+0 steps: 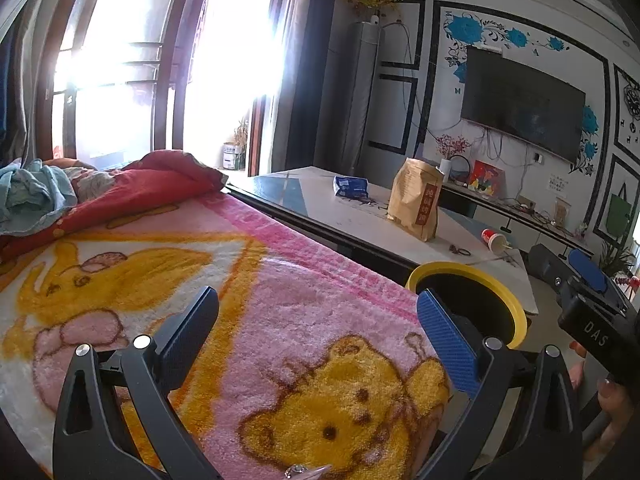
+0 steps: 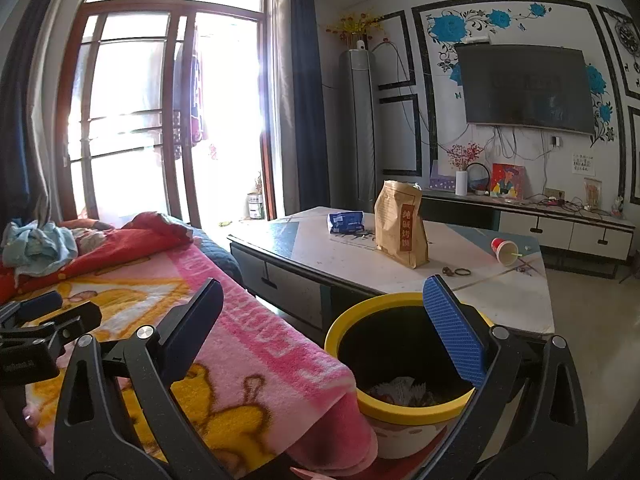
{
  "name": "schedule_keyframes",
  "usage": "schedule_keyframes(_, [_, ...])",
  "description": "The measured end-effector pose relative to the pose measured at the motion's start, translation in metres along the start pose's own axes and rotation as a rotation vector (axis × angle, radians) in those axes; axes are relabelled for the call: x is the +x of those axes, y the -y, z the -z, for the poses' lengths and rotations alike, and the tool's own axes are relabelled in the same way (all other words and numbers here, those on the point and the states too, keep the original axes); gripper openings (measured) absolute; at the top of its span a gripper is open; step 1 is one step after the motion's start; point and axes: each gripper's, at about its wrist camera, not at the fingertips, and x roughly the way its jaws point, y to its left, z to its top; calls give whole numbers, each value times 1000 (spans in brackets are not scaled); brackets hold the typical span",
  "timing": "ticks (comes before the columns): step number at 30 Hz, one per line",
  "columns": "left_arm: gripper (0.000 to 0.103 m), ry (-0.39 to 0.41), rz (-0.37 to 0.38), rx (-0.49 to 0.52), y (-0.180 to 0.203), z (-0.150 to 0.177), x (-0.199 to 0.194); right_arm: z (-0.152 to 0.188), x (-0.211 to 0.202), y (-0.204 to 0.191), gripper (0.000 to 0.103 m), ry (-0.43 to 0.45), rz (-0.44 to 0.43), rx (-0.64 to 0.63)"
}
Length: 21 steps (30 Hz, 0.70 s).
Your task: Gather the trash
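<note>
A yellow-rimmed trash bin [image 2: 404, 410] with a black inside stands on the floor between the bed and the coffee table; crumpled paper [image 2: 400, 388] lies in it. It also shows in the left wrist view [image 1: 516, 304]. On the table lie a tipped red paper cup [image 2: 504, 250] [image 1: 494, 239], a brown paper bag [image 2: 400, 224] [image 1: 416, 200] and a blue wrapper [image 2: 345, 221] [image 1: 350, 186]. My right gripper [image 2: 324, 304] is open and empty above the bin's near side. My left gripper [image 1: 318, 316] is open and empty over the pink blanket [image 1: 240, 280].
The coffee table [image 2: 500, 304] stands beyond the bin, with small rings [image 2: 456, 271] on it. The bed carries a red quilt [image 2: 120, 244] and blue clothes [image 2: 36, 246]. A TV cabinet [image 2: 560, 232] lines the far wall. The other gripper shows at the right edge of the left wrist view [image 1: 592, 304].
</note>
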Motion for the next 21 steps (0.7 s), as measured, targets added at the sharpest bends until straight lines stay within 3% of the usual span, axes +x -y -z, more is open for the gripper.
schedule_keyframes(21, [97, 7, 3, 1, 1, -1, -1, 2, 0, -2, 92, 6, 5, -3])
